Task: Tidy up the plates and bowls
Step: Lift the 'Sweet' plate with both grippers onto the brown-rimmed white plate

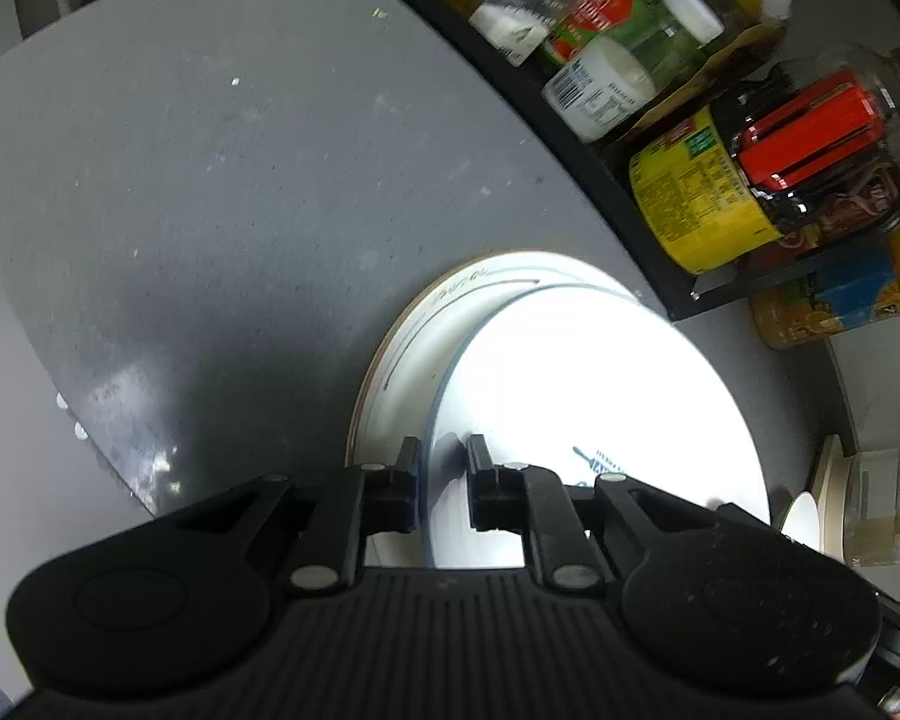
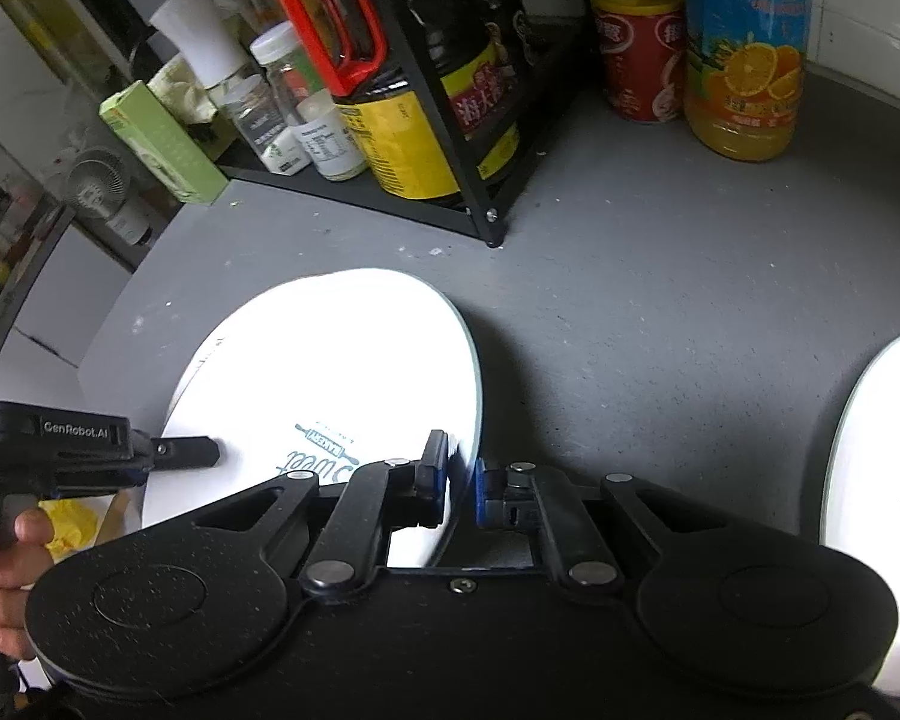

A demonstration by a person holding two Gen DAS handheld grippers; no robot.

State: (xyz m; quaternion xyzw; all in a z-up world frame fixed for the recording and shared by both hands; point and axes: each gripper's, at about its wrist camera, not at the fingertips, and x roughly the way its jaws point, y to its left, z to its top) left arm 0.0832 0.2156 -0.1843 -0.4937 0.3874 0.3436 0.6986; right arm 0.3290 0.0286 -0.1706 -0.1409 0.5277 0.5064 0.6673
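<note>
White plate (image 1: 600,396) w/ blue "Sweet Bakery" print: held tilted over gray countertop (image 1: 222,192), overlapping a larger white plate (image 1: 426,324) w/ thin dark line near rim, which lies flat beneath it. Left gripper (image 1: 444,462): fingers either side of the plate's near rim, small gap on the inner side, so can't tell if clamped or just straddling. Right gripper (image 2: 462,468): blue-padded fingers (image 2: 483,492) astride the opposite rim of same plate (image 2: 330,360), narrow gap visible; firm grip can't be confirmed. 2nd printed plate (image 2: 882,480) at right edge of right wrist view, well apart. Behind: black wire rack (image 2: 450,180) w/ sauce bottle (image 2: 468,78), spice jars (image 2: 324,132); orange juice bottle (image 2: 744,48) & red cans (image 2: 636,54) beside rack; green box (image 2: 162,144) to rack's left.
</note>
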